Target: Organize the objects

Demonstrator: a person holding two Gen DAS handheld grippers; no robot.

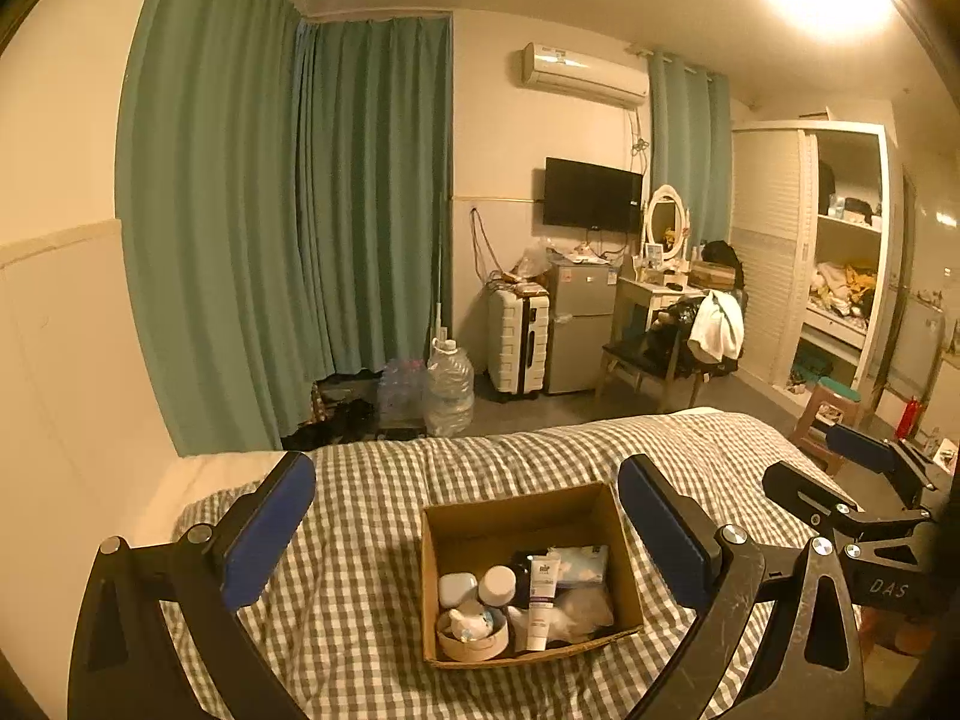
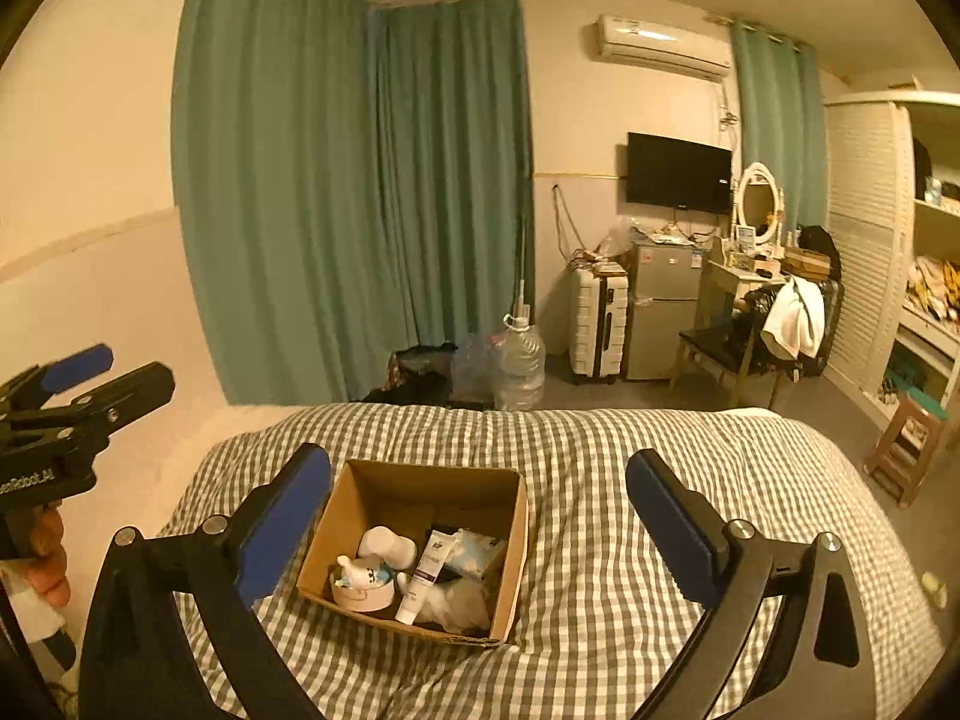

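Note:
An open cardboard box (image 1: 510, 516) (image 2: 420, 489) sits on a bed with a grey checked cover (image 1: 372, 648) (image 2: 600, 540). Inside lie a white tube (image 1: 542, 600) (image 2: 425, 579), a white jar (image 1: 497, 585) (image 2: 390, 545), a round tin with a small white figure (image 1: 473, 630) (image 2: 362, 585), a tissue pack (image 1: 579, 564) (image 2: 477, 552) and a clear bag (image 1: 579, 612). My left gripper (image 1: 465, 534) is open and empty, held above the box. My right gripper (image 2: 480, 534) is open and empty, held above the box's right side. It also shows at the right of the left wrist view (image 1: 840, 480).
Green curtains (image 2: 360, 192) hang behind the bed. Water jugs (image 2: 519, 360), a white suitcase (image 2: 597, 324), a small fridge (image 2: 663, 312), a dressing table with a chair (image 2: 750, 324) and an open wardrobe (image 2: 900, 276) stand along the far wall. A wooden stool (image 2: 906, 450) stands by the bed's right side.

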